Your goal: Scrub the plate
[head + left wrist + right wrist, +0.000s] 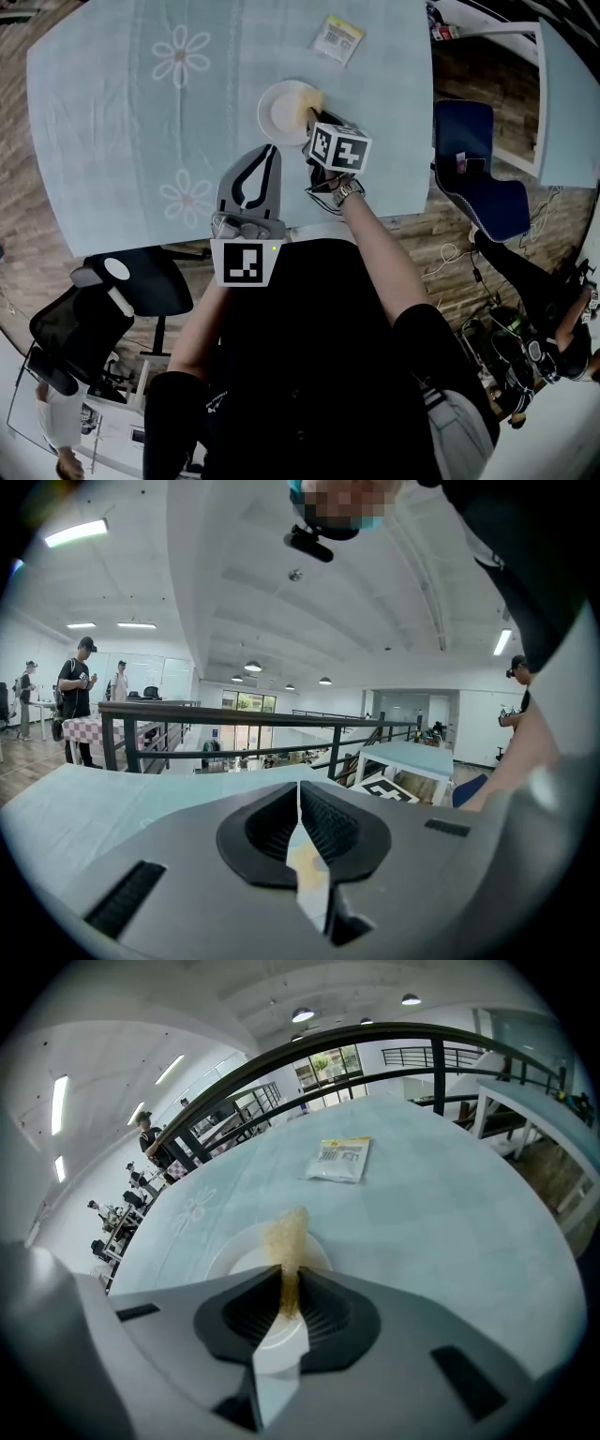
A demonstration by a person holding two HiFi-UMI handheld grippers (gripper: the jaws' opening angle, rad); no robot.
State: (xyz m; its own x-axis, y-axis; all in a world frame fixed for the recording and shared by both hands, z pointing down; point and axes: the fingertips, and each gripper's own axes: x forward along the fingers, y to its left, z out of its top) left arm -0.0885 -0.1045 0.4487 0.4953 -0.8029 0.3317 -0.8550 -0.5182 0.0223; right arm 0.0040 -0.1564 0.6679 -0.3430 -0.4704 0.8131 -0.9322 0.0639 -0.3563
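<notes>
Plate (284, 112) sitting loose on the desk (112, 141) near its front edge, right tool (312, 120) clamping a sponge (286, 1237) over it, left tool (266, 155) closed empty, raised beside it. Likely risking the plate skidding under scrubbing, nothing steadying it, and perhaps the sponge slipping free.

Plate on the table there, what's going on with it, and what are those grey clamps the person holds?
A person is working with two hand-held grippers. The right gripper is clamped on a yellowish sponge and holds it at the white plate on the blue-clothed table. The left gripper is shut and empty, held back near the table's edge. A small packet lies beyond the plate.
</notes>
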